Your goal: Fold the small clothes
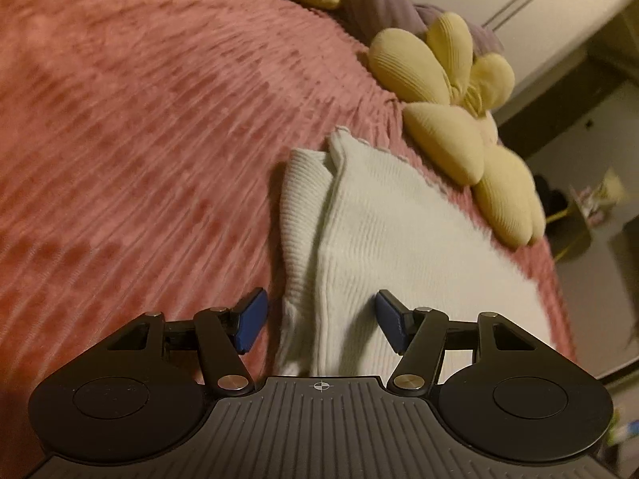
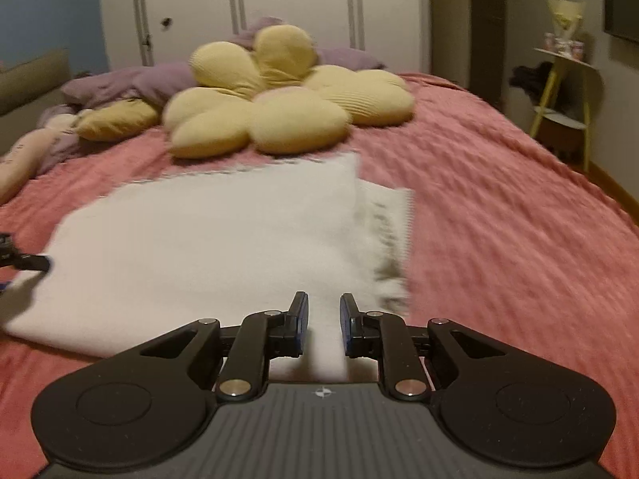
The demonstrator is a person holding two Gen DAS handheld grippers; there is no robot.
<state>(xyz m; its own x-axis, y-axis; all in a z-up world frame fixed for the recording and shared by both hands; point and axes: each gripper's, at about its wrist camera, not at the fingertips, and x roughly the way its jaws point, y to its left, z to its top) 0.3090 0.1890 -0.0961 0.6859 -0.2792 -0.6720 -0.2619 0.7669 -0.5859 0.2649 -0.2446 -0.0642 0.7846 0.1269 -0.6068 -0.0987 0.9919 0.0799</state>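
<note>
Spread over the pink ribbed bedspread (image 2: 499, 207), the folded white knit garment (image 2: 207, 247) is lying just ahead of both grippers (long axis crosswise in the right view), the left gripper (image 1: 321, 321) gaping empty over its folded edge, the right gripper (image 2: 324, 319) hovering slightly parted, holding nothing.

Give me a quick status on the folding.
Left gripper open, right gripper slightly open, both empty. White garment folded flat on pink bedspread. Yellow flower cushion behind, clear.
</note>
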